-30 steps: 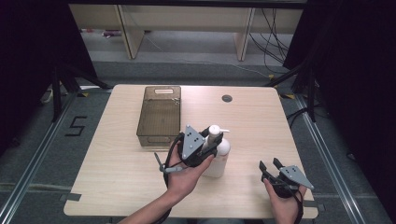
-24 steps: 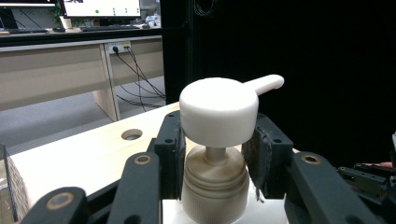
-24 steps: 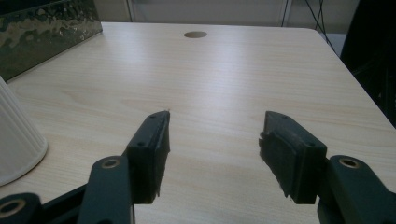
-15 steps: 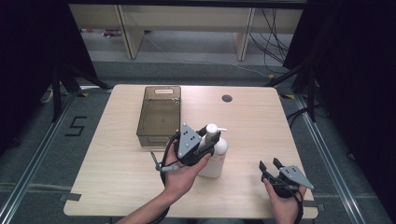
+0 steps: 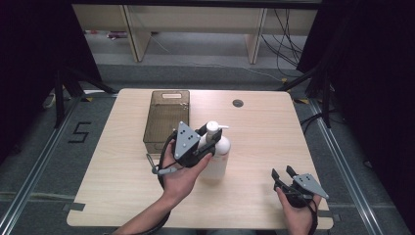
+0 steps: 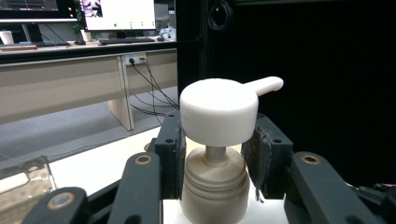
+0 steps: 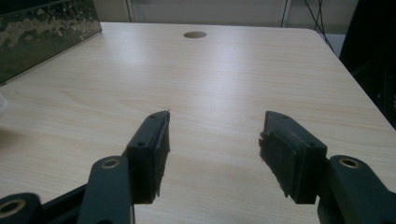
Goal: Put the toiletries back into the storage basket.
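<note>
High view: fixed overhead on the person's side, facing forward and down, taking in the whole table (image 5: 254,127) from a distance. Left gripper view: rides low behind the left gripper (image 6: 217,154), looks level along its jaws, very close on the pump bottle (image 6: 219,140) between them; desks beyond. Right gripper view: sits behind the right gripper (image 7: 212,140), angled slightly down over bare tabletop ahead. It shares the round hole (image 7: 194,34) and the basket (image 7: 42,32) with the high view.
</note>
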`<state>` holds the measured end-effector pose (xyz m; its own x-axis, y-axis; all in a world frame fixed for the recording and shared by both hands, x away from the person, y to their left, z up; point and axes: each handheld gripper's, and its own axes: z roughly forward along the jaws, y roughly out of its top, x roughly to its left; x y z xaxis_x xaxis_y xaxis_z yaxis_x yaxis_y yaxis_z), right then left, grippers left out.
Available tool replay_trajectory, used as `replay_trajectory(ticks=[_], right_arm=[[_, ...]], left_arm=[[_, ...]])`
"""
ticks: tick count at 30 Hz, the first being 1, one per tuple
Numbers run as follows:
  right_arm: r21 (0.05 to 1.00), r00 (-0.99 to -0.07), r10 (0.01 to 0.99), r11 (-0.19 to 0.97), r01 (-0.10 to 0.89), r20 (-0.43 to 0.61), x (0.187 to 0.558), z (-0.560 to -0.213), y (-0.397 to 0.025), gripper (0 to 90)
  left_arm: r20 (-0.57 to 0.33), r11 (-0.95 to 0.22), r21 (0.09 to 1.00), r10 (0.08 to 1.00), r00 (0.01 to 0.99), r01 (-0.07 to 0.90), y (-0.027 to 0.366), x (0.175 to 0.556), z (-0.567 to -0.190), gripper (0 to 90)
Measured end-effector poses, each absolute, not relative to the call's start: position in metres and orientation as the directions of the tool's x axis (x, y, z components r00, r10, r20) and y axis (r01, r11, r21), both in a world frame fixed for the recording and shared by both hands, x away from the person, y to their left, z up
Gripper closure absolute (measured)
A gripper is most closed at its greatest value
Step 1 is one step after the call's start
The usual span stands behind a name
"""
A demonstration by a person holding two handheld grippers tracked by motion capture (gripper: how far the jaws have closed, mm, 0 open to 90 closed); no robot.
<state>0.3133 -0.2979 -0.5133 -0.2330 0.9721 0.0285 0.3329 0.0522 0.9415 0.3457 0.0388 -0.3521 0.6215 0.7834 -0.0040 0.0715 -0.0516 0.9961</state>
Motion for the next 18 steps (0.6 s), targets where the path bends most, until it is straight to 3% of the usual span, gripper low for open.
replay_trajectory(ticks=[18], right_arm=[[0.941,-0.234,0.972,0.048,0.336,0.034,0.313,-0.513,-0.297,42.6]], left_arm=[[-0.007,-0.031,0.998,0.814,0.581,0.056,0.062,0.351,-0.339,60.4]])
